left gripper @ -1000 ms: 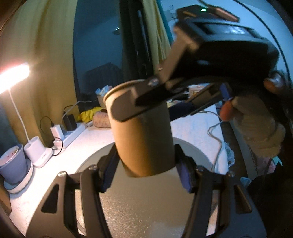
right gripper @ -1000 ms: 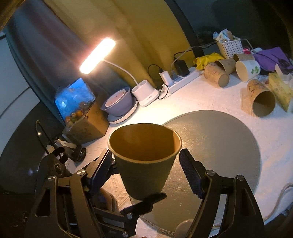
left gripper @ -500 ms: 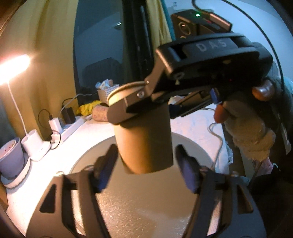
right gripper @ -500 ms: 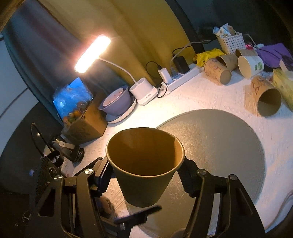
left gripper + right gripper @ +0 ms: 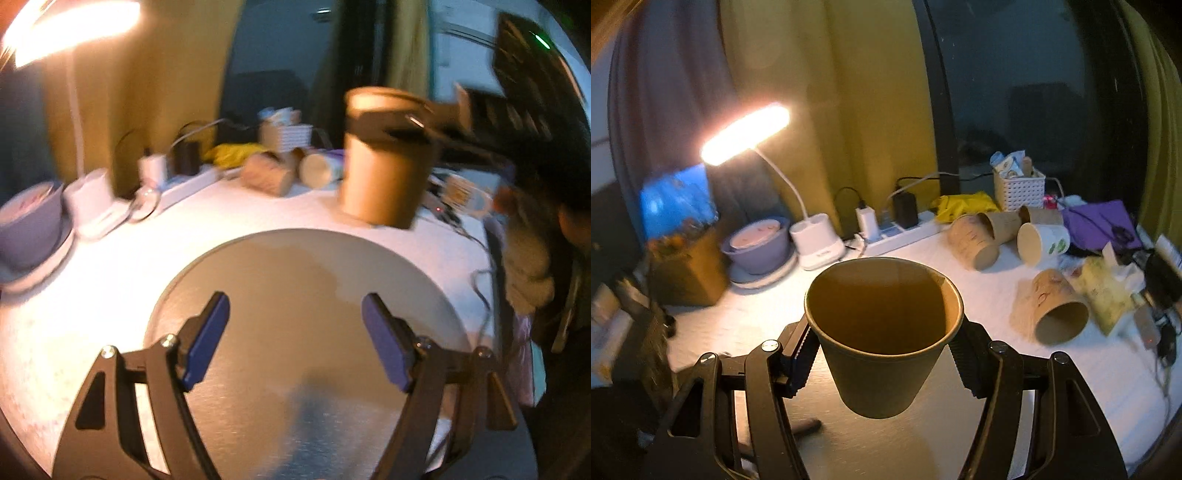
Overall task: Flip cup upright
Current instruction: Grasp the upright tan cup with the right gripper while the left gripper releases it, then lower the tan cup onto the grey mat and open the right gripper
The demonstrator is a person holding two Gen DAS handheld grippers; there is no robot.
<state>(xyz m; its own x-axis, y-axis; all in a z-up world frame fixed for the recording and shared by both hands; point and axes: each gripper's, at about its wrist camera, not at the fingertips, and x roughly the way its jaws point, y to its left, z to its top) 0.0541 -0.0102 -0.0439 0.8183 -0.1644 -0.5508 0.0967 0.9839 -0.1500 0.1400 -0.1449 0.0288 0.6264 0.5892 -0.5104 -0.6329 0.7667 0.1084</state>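
Left wrist view: the left gripper stands wide open with nothing between its blue padded fingers, above a round grey mat with a fine grainy surface. Beyond the mat's far edge, the brown paper cup is upright, mouth up, clamped near its rim by the black right gripper; the picture is blurred.

Right wrist view: the right gripper is closed on the cup, its ribbed black fingers pressing both tapered sides. The cup is off the mat, its smooth inside showing. Behind it lie several paper cups on their sides on the white table.
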